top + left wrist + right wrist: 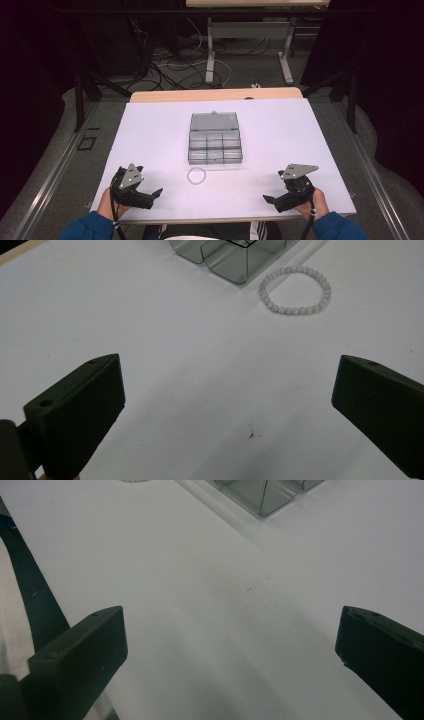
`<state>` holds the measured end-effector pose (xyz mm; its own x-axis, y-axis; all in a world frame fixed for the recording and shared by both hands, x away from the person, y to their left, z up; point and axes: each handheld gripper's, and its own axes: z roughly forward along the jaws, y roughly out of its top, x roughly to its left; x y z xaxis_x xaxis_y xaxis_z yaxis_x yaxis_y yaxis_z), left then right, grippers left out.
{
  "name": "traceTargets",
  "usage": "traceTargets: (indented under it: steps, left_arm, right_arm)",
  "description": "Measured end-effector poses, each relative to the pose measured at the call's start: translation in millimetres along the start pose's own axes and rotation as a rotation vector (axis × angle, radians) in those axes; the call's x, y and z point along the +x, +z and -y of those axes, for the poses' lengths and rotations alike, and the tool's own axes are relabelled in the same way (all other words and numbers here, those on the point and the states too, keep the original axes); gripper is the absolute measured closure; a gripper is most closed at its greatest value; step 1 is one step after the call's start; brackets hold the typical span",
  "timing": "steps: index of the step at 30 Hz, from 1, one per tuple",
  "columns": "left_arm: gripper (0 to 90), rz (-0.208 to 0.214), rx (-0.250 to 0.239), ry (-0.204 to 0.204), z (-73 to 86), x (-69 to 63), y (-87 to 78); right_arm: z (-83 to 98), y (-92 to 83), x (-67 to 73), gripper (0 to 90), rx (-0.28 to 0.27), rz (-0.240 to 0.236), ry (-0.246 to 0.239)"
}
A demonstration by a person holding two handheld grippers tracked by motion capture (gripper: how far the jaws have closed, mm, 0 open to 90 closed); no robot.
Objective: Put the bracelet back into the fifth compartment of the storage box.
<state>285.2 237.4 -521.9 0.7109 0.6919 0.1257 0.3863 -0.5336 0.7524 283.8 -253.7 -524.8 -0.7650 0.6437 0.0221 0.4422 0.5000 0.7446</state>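
Fingers of both grippers spread empty; bracelet [134, 481] cut off at frame's top.

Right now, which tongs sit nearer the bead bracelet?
Left. The left tongs sit near-left of the bead bracelet; the right tongs are farther off, near-right of it.

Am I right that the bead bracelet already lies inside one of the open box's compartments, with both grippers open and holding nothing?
Not quite: the bracelet lies on the white table, just in front of the box, as the high view shows. The rest holds: the left gripper and right gripper are open and hold nothing.
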Motion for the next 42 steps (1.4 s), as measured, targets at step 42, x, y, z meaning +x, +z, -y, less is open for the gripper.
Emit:
traceTargets:
  steps: [42]
  left_arm:
    - [0.2,0.012,0.039,0.024,0.1,1.1,3.0]
  right_arm:
    - [-33.4,32.6,20.6,0.3,0.017,-0.08,-0.084]
